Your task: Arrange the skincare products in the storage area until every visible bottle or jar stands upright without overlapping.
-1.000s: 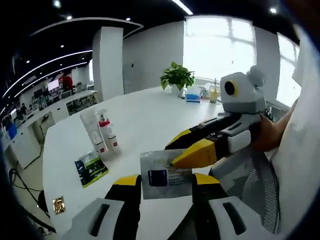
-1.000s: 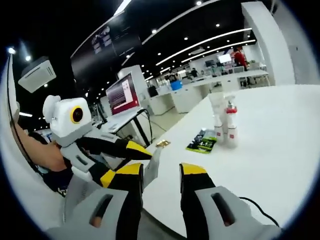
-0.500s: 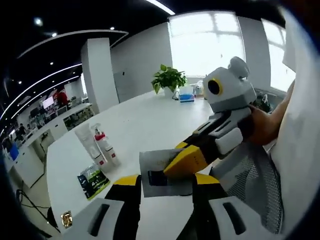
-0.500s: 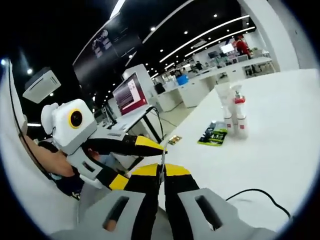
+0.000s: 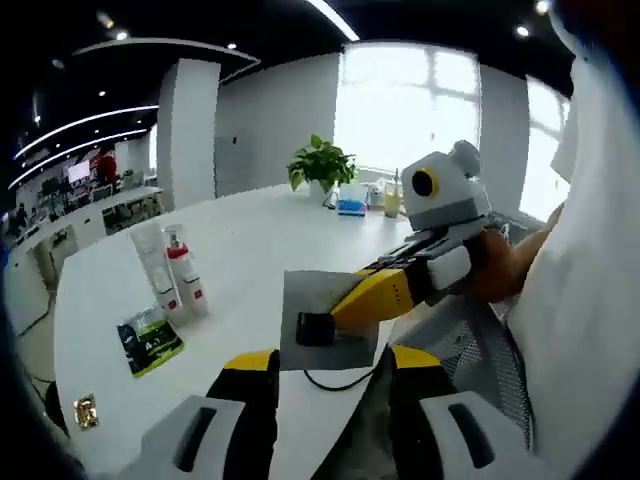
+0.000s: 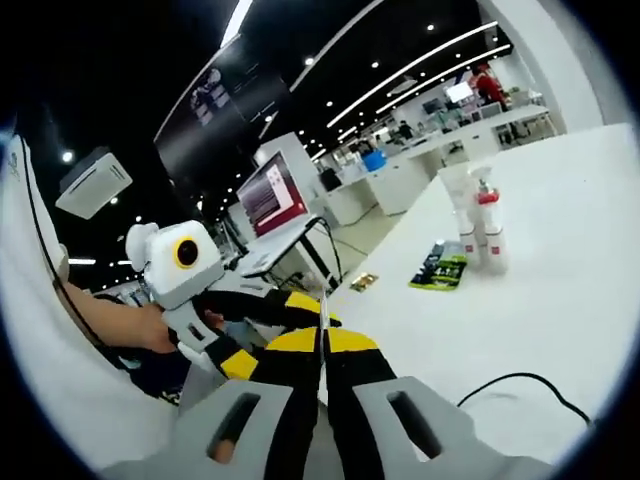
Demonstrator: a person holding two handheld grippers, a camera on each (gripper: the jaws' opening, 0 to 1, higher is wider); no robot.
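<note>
Your right gripper is clenched on the grey sachet; your left gripper stands released beneath it. A thin edge grip risks slip, dropping it short of the desk.

Bright windows, white pillar, ceiling light strips.

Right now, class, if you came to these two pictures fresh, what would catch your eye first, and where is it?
The grey sachet held in the air: the right gripper is shut on it, just above the left gripper. Beyond it, on the white table, two bottles stand upright side by side, with a green packet lying flat beside them.
</note>
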